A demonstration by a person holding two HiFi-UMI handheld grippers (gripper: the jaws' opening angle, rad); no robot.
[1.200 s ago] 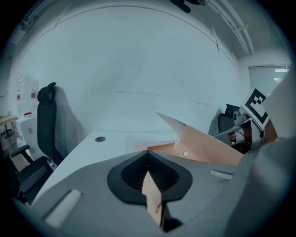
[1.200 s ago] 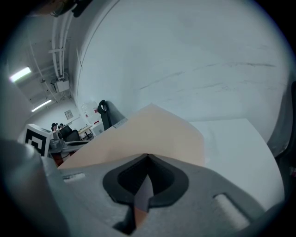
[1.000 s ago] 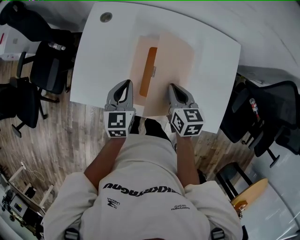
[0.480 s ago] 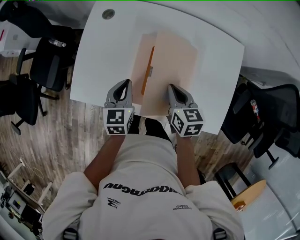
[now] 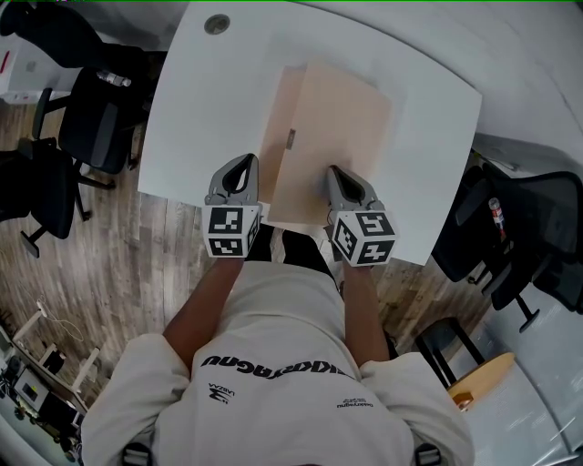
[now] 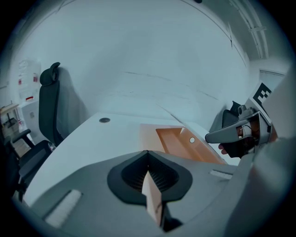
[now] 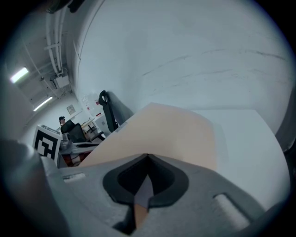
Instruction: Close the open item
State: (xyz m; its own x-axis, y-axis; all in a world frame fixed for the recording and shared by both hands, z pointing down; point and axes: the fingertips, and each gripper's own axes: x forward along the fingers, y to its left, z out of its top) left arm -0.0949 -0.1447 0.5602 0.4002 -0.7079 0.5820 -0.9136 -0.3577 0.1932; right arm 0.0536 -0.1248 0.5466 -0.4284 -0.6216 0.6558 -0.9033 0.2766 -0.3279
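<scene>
Folding the folder (image 5: pixel 332 127) shut.

Head view: the folder lies mid-table (image 5: pixel 200 100), reaching the near edge. Its cover (image 5: pixel 337 105) tilts over the left half, and only a slim strip with the clasp (image 5: pixel 291 138) shows. The left gripper (image 5: pixel 244 166) and right gripper (image 5: pixel 335 173) sit at its near edge. I judge it best to lower the cover evenly and line up the edges.

Left gripper view: the jaws are pressed together on a thin beige flap (image 6: pixel 151 196), with the orange inside (image 6: pixel 178 141) beyond. This gripper likely sits in the cover's path, so it should slip out before the cover lands.

Right gripper view: the jaws pinch the cover's near edge.

Chairs (image 5: pixel 96 118) stand off the table's left edge, and a cable hole (image 5: pixel 217 25) is at the far-left corner.
</scene>
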